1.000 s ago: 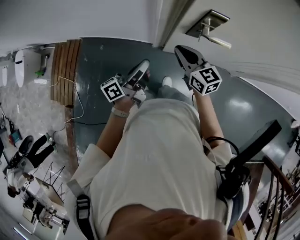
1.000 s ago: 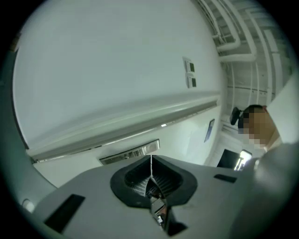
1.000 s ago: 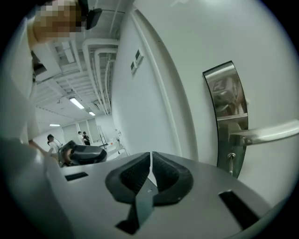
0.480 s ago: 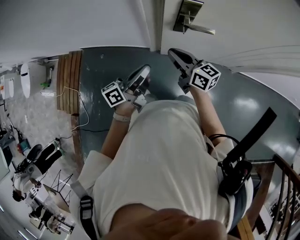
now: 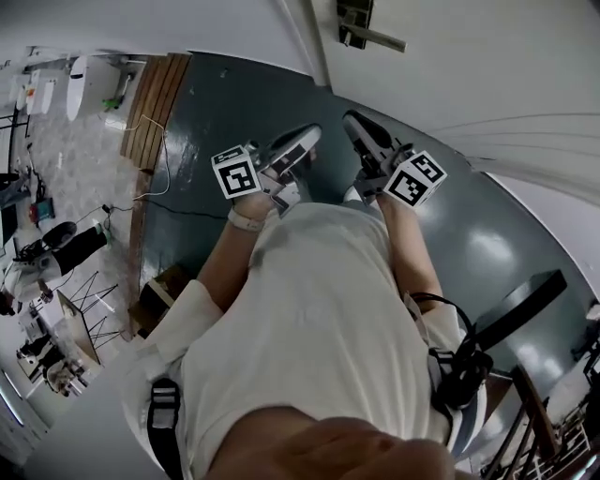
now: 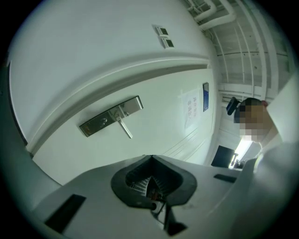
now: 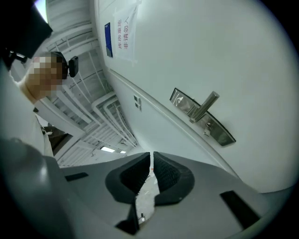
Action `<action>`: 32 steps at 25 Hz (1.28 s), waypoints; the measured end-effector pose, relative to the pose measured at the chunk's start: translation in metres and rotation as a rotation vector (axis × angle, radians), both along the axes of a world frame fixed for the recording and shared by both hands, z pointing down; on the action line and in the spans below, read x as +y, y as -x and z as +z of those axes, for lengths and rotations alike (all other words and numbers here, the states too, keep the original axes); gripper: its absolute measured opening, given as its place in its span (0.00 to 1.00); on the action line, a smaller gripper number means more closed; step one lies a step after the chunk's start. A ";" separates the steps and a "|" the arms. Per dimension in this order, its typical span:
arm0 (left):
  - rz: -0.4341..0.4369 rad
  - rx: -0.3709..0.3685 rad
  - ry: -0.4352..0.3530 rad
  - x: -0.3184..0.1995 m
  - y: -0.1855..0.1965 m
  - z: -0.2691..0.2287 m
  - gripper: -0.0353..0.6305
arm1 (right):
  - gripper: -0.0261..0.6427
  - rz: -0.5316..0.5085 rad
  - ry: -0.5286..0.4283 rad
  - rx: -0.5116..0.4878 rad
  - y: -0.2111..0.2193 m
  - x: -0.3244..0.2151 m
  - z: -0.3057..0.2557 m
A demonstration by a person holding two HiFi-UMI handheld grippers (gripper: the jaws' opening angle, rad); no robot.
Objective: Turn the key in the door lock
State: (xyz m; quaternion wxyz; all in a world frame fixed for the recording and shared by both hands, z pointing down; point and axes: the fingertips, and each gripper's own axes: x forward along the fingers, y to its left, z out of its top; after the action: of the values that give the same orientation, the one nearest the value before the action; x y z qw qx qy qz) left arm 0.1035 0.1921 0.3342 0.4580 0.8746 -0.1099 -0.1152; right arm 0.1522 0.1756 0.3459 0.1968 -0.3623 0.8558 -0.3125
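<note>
Plainly, no turning is done yet. From left to right: my left gripper (image 5: 307,141) has its jaws brought together on nothing. My right gripper (image 5: 356,122) likewise shows only a hairline slit between its pads, with nothing in it. Both are held out in front of my chest, side by side and apart from the door (image 5: 487,66). The lock plate (image 5: 354,21) with its lever handle (image 5: 384,40) sits on the door ahead of the grippers, untouched. I can make out no key in any view, neither in a gripper nor clearly in the plate. So I judge that everything remains: reach the lock, find and grip the key, turn it.

Surroundings, left to right: equipment (image 5: 52,248) on the pale floor, wooden slats (image 5: 155,103), a cable (image 5: 155,183) trailing onto the dark floor (image 5: 216,103), the door frame (image 5: 316,47), and at far right a railing (image 5: 532,412). A paper notice (image 6: 190,108) hangs on the door beyond the handle. Nothing stands between the grippers and the lock; the lever handle juts from the plate and may crowd the jaws.
</note>
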 end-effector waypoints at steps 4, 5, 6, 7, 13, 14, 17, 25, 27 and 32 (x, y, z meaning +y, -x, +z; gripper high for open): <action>-0.002 -0.005 -0.009 0.023 0.005 -0.003 0.06 | 0.07 -0.067 -0.017 -0.016 0.021 0.023 -0.003; 0.008 -0.004 -0.011 0.028 0.012 -0.003 0.06 | 0.07 -0.068 -0.019 -0.022 0.028 0.029 -0.004; 0.016 -0.002 -0.015 0.033 0.018 0.000 0.06 | 0.07 -0.065 -0.019 -0.029 0.033 0.035 -0.002; 0.020 0.002 -0.017 0.034 0.021 0.003 0.07 | 0.07 -0.062 -0.018 -0.034 0.035 0.039 0.002; 0.073 0.078 0.001 0.039 0.022 -0.003 0.06 | 0.07 -0.048 -0.023 -0.012 0.027 0.038 -0.003; 0.077 0.086 0.001 0.040 0.021 -0.002 0.06 | 0.07 -0.046 -0.026 -0.015 0.025 0.037 -0.005; 0.056 0.117 0.019 0.038 0.027 0.004 0.06 | 0.07 -0.043 -0.029 -0.031 0.029 0.037 -0.003; -0.015 0.116 -0.001 0.035 0.046 0.017 0.07 | 0.07 -0.017 0.031 0.032 0.051 0.040 0.023; -0.017 0.138 0.005 0.035 0.047 0.016 0.06 | 0.07 -0.012 0.036 0.013 0.049 0.039 0.024; 0.033 0.214 0.061 0.039 0.044 0.005 0.06 | 0.07 -0.018 0.042 0.009 0.050 0.040 0.020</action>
State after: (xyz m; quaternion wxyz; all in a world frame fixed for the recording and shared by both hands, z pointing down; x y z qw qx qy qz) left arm 0.0596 0.2311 0.3392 0.4953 0.8447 -0.0491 -0.1970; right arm 0.1022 0.2153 0.3660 0.1823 -0.3603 0.8530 -0.3306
